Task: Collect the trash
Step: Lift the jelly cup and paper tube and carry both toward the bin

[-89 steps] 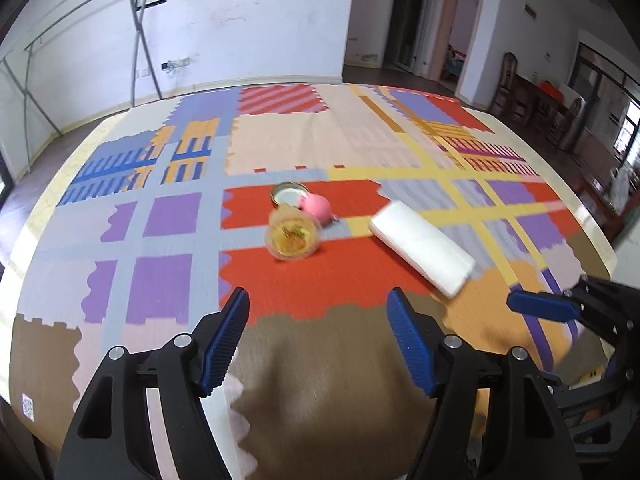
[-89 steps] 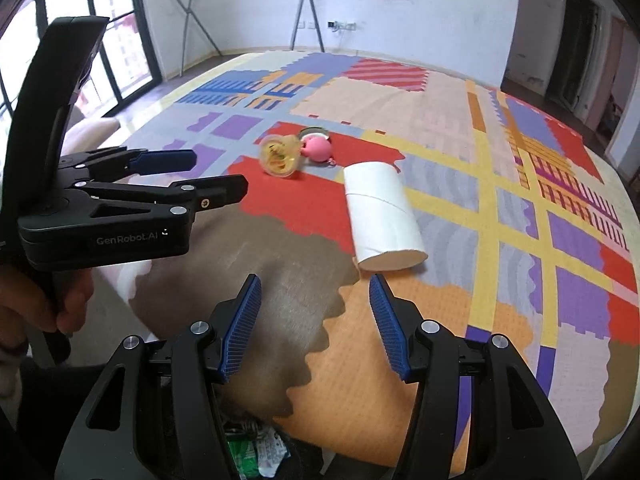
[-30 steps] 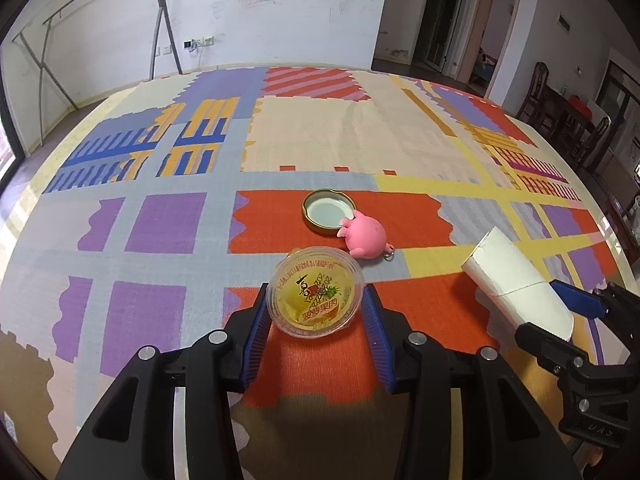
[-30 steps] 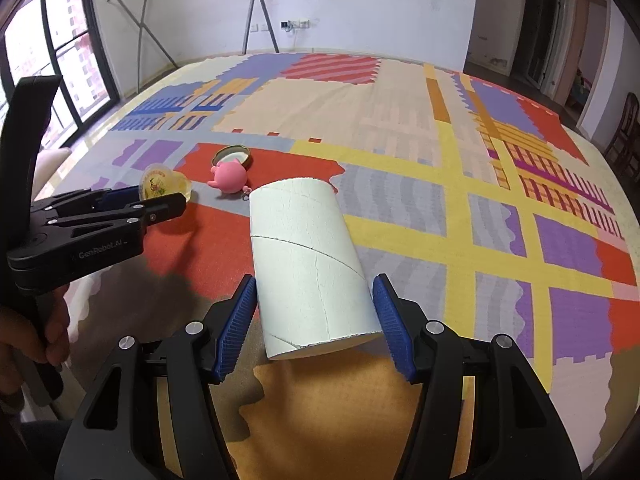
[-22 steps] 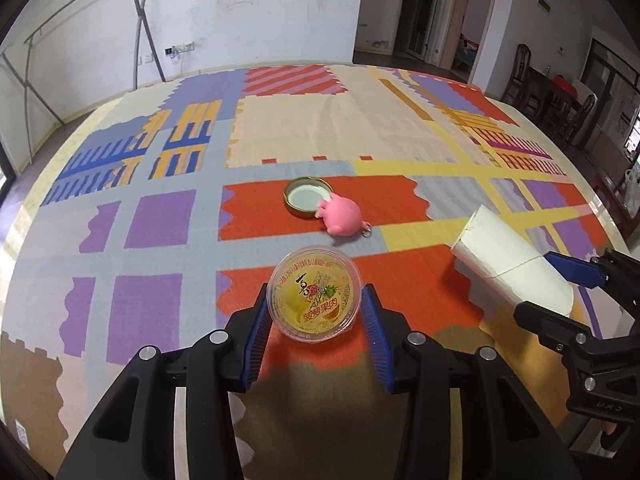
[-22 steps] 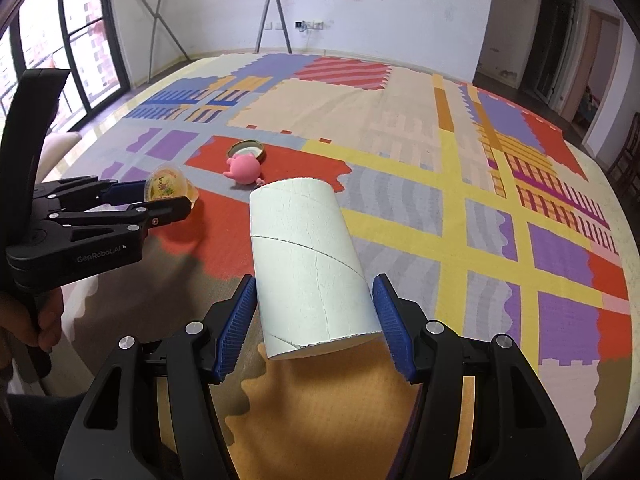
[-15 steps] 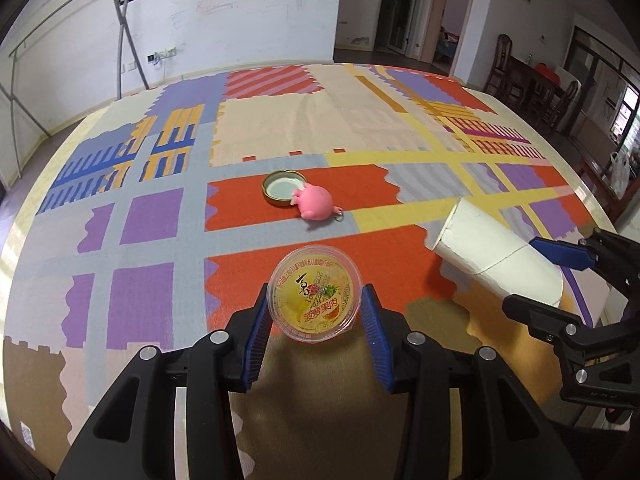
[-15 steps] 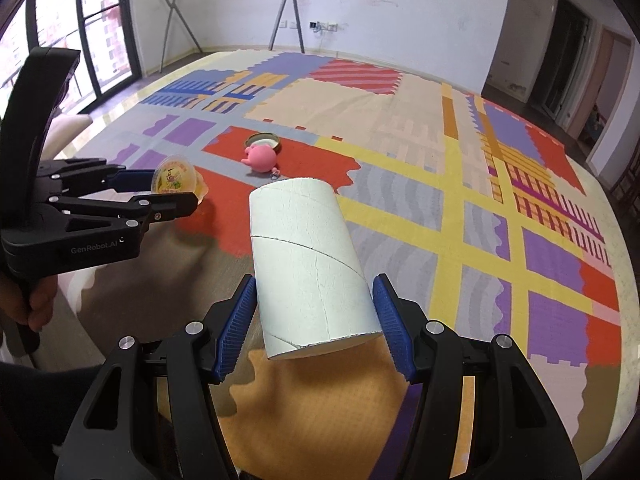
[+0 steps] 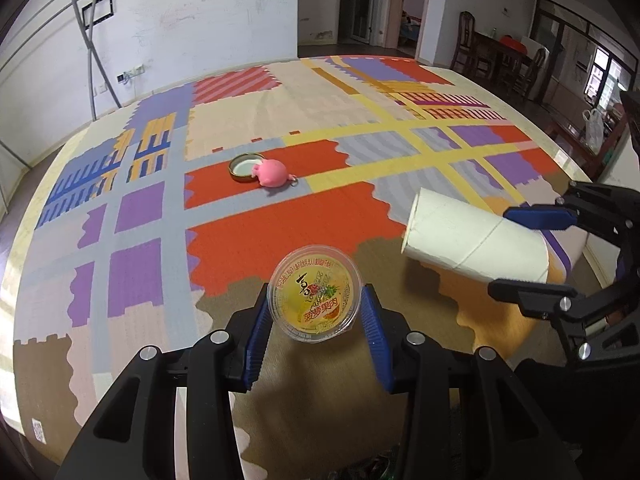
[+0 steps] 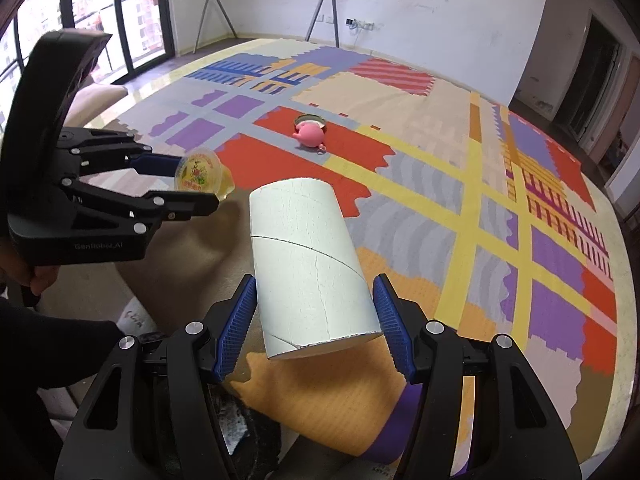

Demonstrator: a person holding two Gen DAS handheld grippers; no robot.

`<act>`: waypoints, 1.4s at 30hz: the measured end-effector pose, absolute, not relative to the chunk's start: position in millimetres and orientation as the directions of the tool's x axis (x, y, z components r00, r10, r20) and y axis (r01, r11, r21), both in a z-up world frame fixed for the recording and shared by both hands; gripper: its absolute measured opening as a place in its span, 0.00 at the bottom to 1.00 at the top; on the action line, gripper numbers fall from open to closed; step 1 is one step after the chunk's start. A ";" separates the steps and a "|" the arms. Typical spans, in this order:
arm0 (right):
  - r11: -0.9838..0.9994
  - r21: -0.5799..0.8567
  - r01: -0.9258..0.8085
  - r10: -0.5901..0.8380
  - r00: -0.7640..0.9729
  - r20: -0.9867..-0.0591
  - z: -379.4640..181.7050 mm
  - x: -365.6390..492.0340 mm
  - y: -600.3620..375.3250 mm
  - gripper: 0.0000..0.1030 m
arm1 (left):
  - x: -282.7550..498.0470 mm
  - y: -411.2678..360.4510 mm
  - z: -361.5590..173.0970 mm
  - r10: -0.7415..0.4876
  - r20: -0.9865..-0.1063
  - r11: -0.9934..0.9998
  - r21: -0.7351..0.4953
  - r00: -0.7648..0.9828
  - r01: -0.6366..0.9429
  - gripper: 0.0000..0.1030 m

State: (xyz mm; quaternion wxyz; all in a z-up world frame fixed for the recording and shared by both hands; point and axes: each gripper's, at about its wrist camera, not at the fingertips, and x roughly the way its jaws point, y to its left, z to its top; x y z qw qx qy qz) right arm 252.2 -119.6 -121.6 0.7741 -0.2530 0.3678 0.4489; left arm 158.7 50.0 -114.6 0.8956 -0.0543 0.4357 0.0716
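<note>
The left gripper [image 9: 315, 322] is grasping a jelly cup [image 9: 314, 293] between its blue pads [image 9: 258, 332], which are pressing on both sides of the cup. The cup is clear, with a yellow printed lid, and the lid is facing the left wrist camera. In the right wrist view the same gripper [image 10: 198, 184] is showing at the left, and the cup [image 10: 204, 178] is hanging above the mat [image 10: 460, 184], not touching it. A person's hand [image 10: 38, 276] is holding the handle of this gripper. The right gripper [image 10: 315, 324] is clenching a white cardboard tube [image 10: 310, 272]; its pads [image 10: 236, 328] are touching the two sides of the tube near the lower end. The tube is tilting away from the camera, with the far end higher. In the left wrist view the tube [image 9: 472, 240] is lying across the right side, held in the right gripper [image 9: 524, 254] above the edge of the mat [image 9: 132, 216]. Farther on the mat, on a red patch, a pink toy [image 9: 273, 173] with a small metal ring is lying, and it is touching a round metal lid [image 9: 245, 167] just beside it. The mat is showing many coloured patches: red, purple, yellow, grey and orange. Behind it a white wall [image 9: 192, 28] is standing, and at the right some dark chairs [image 9: 468, 46] are showing.
</note>
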 end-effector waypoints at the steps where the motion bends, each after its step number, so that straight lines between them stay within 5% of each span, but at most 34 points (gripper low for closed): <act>1: 0.465 -0.054 -0.884 0.513 0.319 -0.797 -120.4 250.6 -121.5 0.58 | 156.3 47.7 -115.0 0.076 -0.790 0.985 -0.034 0.609 -0.167 0.44; 24: 0.282 0.020 -0.959 0.506 0.131 -0.853 -134.4 196.4 -169.4 0.58 | 102.0 8.3 -122.0 -0.037 -0.821 0.997 -0.066 0.569 -0.030 0.44; 42: 0.127 0.095 -0.987 0.354 -0.045 -0.934 -195.6 165.8 -175.2 0.58 | 70.3 -18.1 -144.8 -0.190 -0.853 0.982 -0.168 0.485 0.090 0.44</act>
